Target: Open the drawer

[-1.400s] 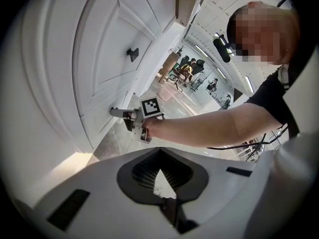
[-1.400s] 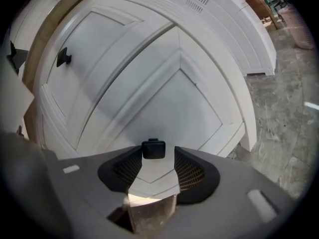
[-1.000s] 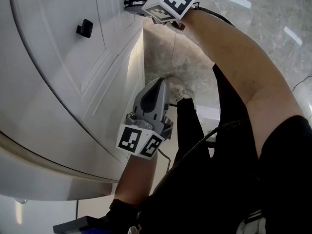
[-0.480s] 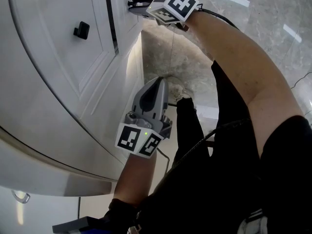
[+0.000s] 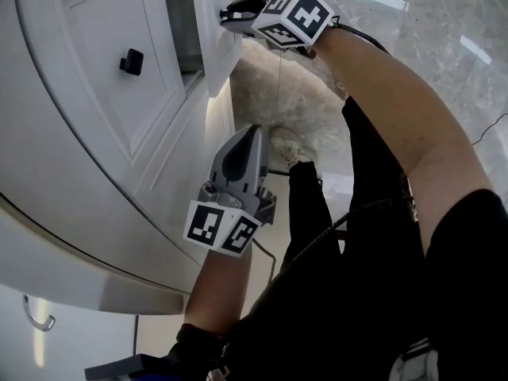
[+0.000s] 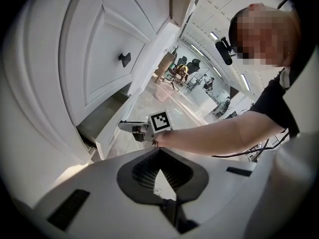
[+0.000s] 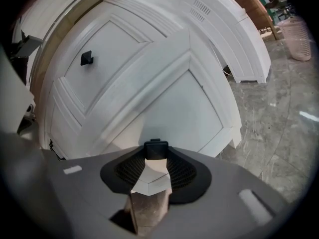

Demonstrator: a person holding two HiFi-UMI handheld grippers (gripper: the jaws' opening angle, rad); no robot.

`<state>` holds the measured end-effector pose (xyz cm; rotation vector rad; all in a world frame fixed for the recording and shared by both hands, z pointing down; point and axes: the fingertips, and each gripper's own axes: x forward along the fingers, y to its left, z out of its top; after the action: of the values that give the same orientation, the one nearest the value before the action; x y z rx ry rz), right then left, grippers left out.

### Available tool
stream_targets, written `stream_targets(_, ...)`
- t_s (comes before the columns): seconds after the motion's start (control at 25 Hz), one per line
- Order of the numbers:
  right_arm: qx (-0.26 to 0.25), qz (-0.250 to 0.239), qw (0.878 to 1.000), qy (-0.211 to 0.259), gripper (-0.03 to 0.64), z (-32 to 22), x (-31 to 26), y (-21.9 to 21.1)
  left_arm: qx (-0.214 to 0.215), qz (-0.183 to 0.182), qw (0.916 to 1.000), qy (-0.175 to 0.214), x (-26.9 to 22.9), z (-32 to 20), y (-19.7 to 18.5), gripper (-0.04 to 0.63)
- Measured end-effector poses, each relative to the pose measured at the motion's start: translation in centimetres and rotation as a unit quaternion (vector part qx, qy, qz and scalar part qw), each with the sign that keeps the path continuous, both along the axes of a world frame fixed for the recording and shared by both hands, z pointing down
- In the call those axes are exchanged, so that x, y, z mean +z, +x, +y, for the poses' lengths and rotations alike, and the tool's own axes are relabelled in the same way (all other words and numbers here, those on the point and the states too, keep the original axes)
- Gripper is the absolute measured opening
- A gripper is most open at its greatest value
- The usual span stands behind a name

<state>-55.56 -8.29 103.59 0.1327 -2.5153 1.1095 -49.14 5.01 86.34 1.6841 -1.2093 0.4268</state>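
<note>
Only right gripper view shows right tongs [image 7: 156, 156] pinching drawer knob [image 7: 156, 147]; left tongs [image 6: 159, 151] pressed together.

drawer [image 5: 218, 38] stood out of cabinet [image 5: 79, 173] | right tool [image 5: 228, 12] on its knob [image 7: 156, 150] | left tool [image 5: 255, 133] beside cabinet, apart

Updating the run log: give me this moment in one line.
right claw: shut on knob | drawer: partly out | left claw: shut, empty
</note>
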Motion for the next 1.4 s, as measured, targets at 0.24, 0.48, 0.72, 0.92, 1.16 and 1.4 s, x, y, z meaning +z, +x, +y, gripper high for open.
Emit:
stream_targets(0.24,-0.007,0.005,1.0,0.013,0.132,0.3,0.0,1.6,0.003,-0.006,1.0,0.003,-0.1,-0.8,-0.3,-0.009)
stream_targets(0.48,-0.006,0.011,1.0,0.028,0.132,0.4,0.1,3.5,0.015,-0.007,0.9999,0.005,0.0,-1.1,0.4,-0.009)
stream_targets(0.72,-0.003,0.009,0.999,0.03,0.132,0.9,-0.1,4.7,0.023,-0.011,0.9997,0.004,-0.3,-0.9,1.7,-0.009)
stream_targets(0.92,0.0,0.01,1.0,0.028,0.132,1.1,0.0,5.6,0.027,-0.011,0.9996,0.006,-0.5,-1.3,2.3,-0.009)
stream_targets(1.16,0.002,0.008,0.999,0.031,0.132,1.3,0.0,7.2,0.036,-0.013,0.9992,0.009,-0.7,-1.4,3.4,-0.009)
stream_targets(1.4,0.009,0.006,1.0,0.029,0.132,1.6,0.0,8.7,0.048,-0.018,0.9986,0.009,-0.7,-1.3,3.7,-0.009)
